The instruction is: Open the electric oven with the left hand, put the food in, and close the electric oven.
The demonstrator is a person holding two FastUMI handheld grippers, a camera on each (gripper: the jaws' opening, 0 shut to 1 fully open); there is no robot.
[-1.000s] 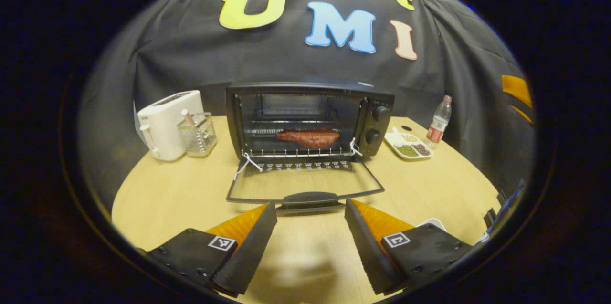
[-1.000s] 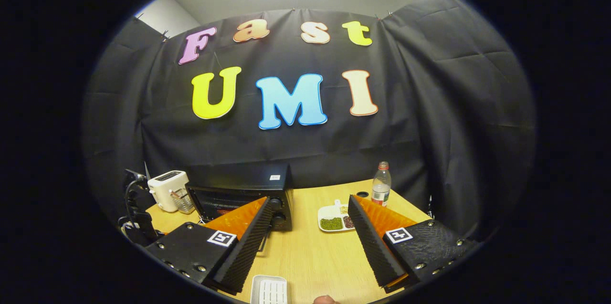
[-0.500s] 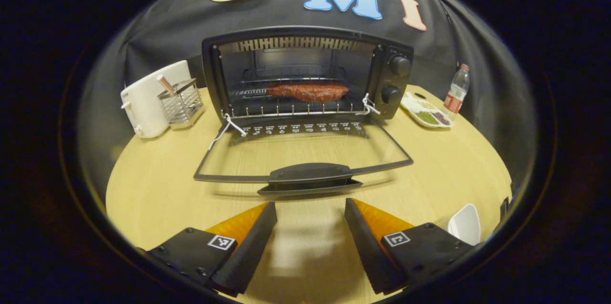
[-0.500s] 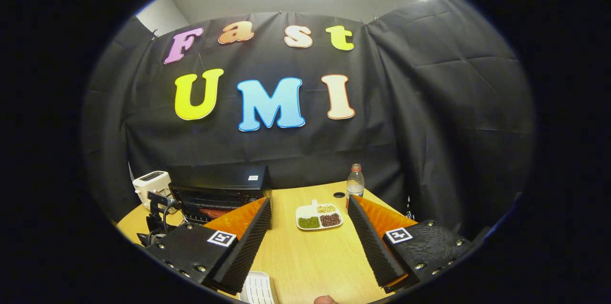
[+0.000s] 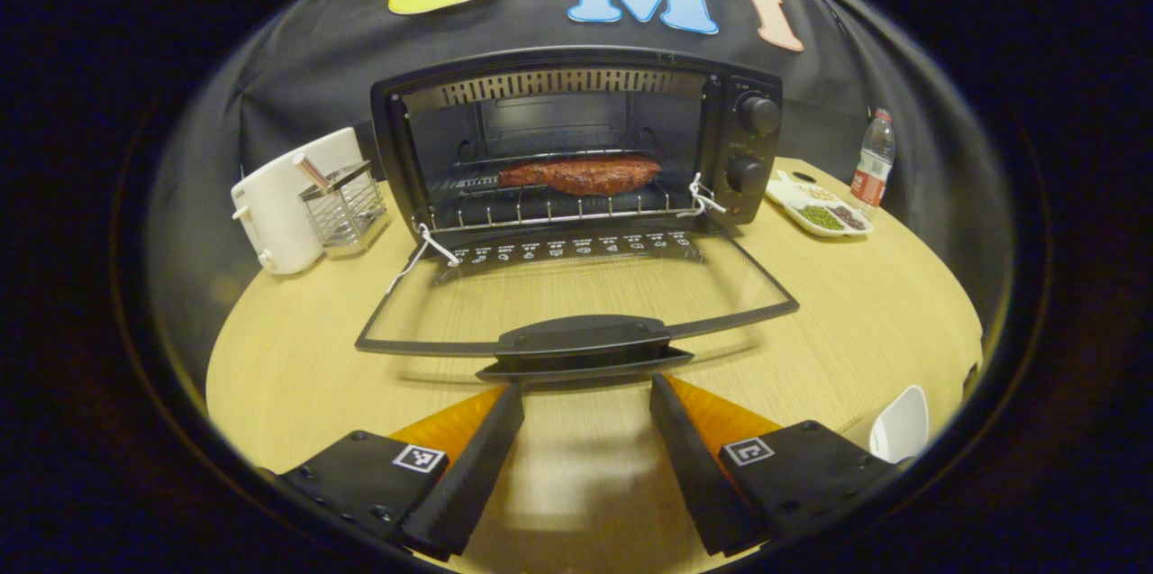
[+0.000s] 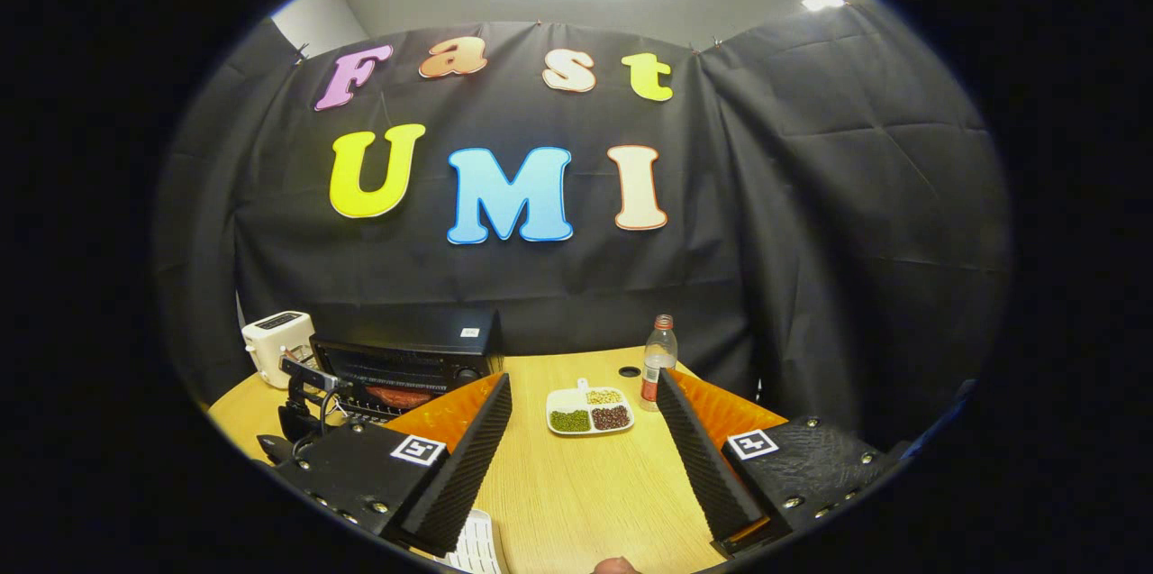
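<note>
Meat (image 5: pixel 579 174) sits on the rack inside the oven (image 5: pixel 576 141), door (image 5: pixel 576 304) flat open. My left gripper (image 5: pixel 585 394) is spread wide just short of the handle (image 5: pixel 584 341); my right gripper (image 6: pixel 584 403) is wide too, empty. I could slip off lifting. No writing legible to me.

Matt wood table (image 5: pixel 829 322), glass door (image 5: pixel 576 290)
</note>
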